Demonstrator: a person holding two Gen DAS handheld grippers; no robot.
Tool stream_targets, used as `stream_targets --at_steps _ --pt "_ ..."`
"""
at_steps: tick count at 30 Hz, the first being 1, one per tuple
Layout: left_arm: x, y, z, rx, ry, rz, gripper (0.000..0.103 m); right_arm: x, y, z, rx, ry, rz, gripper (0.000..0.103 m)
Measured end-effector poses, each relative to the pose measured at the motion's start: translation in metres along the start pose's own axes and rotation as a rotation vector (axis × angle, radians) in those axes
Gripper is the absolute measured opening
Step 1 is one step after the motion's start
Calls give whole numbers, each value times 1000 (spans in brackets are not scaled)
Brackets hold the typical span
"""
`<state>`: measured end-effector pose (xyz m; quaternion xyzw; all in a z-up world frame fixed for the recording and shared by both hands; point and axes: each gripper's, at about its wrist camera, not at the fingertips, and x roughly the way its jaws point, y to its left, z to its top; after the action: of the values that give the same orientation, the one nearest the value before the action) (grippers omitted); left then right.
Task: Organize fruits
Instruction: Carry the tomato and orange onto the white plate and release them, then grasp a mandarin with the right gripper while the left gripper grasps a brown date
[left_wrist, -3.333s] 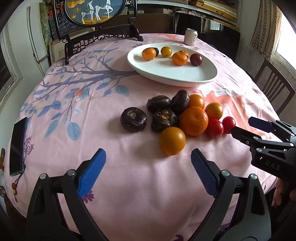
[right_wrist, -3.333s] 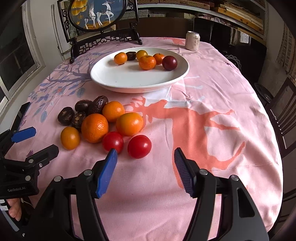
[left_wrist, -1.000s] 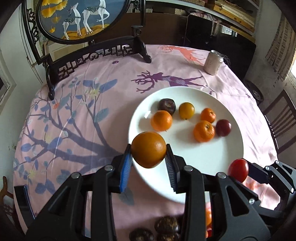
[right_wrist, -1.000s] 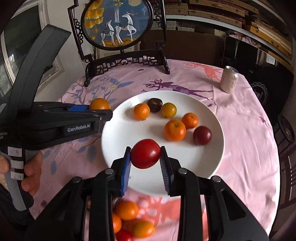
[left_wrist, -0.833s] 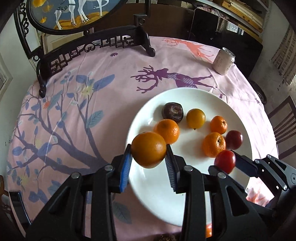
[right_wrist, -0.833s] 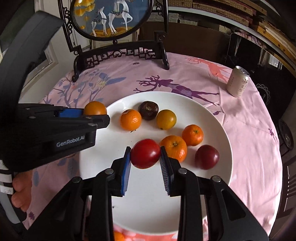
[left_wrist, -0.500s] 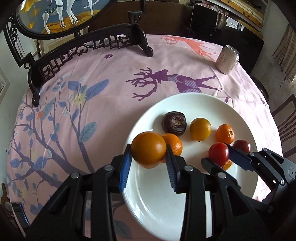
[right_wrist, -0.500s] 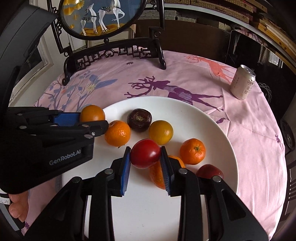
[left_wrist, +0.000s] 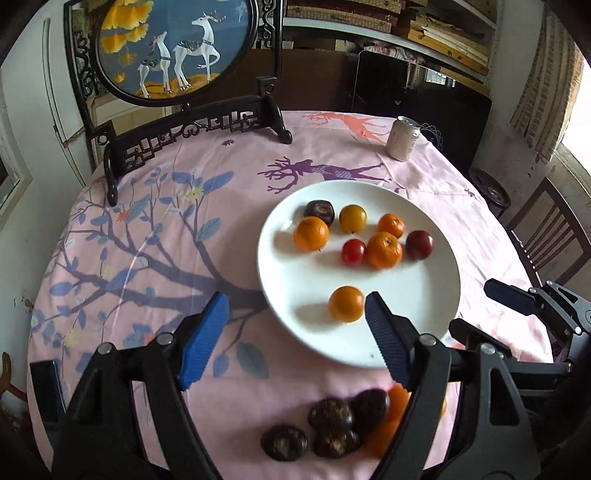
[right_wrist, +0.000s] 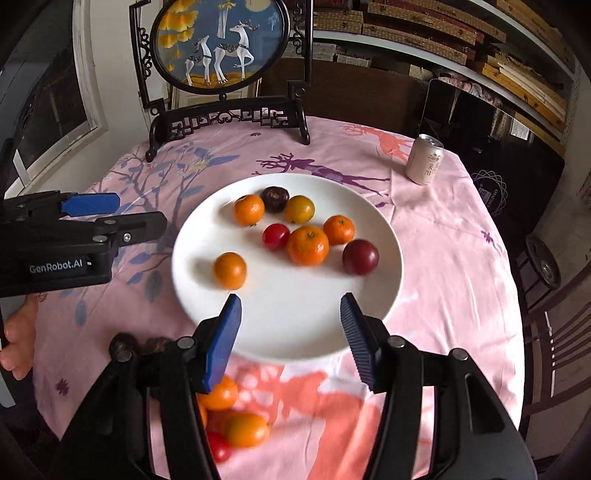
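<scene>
With both jaws just opened | orange, tomato on plate

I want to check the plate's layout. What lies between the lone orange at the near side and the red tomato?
Only bare white plate lies between the lone orange and the tomato; the right wrist view shows it.

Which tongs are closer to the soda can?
Right. The right tongs hover over the plate's near edge, on the soda can's side; the left tongs hang farther across the plate.
</scene>
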<state>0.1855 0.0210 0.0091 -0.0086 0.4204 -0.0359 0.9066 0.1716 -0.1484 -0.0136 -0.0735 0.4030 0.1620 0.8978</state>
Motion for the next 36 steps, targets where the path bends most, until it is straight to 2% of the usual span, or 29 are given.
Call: stream_targets --at_steps 6,11,16,25,31,36 --pt "-38 -10 -72 0 -39 -3 81 -50 14 -64 92 -61 4 57" --pt "-46 -2 -104 -16 -25 5 81 -58 13 -85 142 -38 0 57" --pt "-48 20 -121 -70 -13 46 81 -57 22 -93 146 -28 29 57" --pt "-43 43 -136 -105 10 86 81 -25 69 -96 41 36 173 57" --pt "-41 56 -141 -124 21 94 81 5 80 -89 12 88 161 57" --pt "-34 63 -144 -128 43 93 81 23 87 -87 -61 121 77 57"
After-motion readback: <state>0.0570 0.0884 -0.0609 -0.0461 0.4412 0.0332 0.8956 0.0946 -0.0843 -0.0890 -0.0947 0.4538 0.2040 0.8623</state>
